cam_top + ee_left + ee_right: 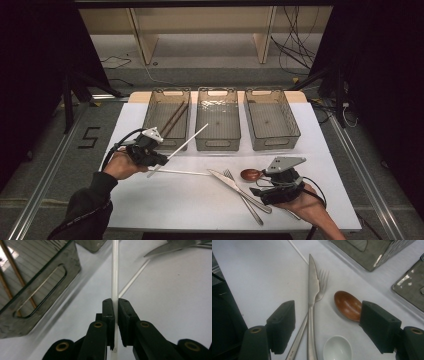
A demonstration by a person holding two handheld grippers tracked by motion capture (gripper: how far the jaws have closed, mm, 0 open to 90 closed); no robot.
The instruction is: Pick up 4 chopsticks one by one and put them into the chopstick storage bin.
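My left gripper [161,157] [115,305] is shut on a white chopstick [187,141] [115,275], held off the table and slanting up toward the middle bin. A second white chopstick [187,173] [133,278] lies flat on the white table. The left clear bin [156,107] [72,262] holds brown chopsticks [172,118] [13,267]. My right gripper [257,183] [327,315] stands open low over a steel knife [240,191] [312,287] crossed with a fork [250,206] [322,281]. A brown spoon [251,174] [348,305] and a white spoon [337,348] lie by its jaws.
The middle bin [217,145] and the right bin [295,131] stand in a row at the table's back edge. Bare table [170,205] stretches along the front left. Shelving legs and cables sit on the floor beyond.
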